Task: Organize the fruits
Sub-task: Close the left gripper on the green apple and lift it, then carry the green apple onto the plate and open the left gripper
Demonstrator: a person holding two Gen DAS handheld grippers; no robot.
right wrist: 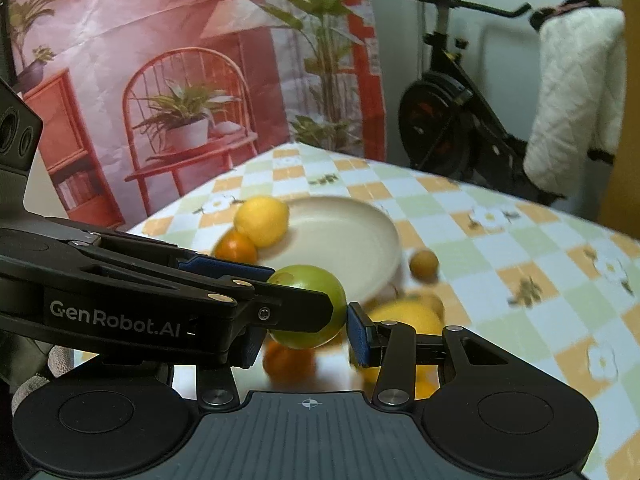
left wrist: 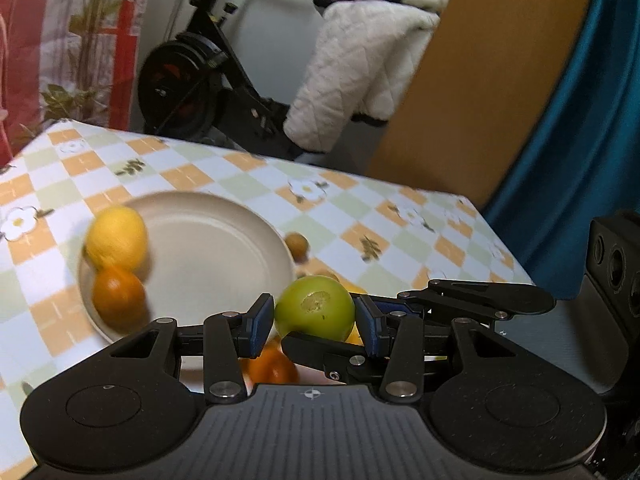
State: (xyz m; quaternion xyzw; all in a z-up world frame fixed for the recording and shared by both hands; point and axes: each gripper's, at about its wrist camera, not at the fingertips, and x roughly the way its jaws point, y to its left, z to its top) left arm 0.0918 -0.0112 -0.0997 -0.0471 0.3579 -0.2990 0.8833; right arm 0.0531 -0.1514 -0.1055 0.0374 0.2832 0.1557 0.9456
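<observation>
A green apple sits between the blue pads of my left gripper, which is shut on it above the table. My right gripper flanks the same green apple; its right pad stands slightly off the fruit and the left gripper's finger crosses in front. A beige plate holds a lemon and an orange at its left rim. The plate, lemon and orange also show in the right wrist view.
An orange and a yellow fruit lie on the checked tablecloth under the grippers. A small brown fruit sits right of the plate. An exercise bike and a white jacket stand beyond the table's far edge.
</observation>
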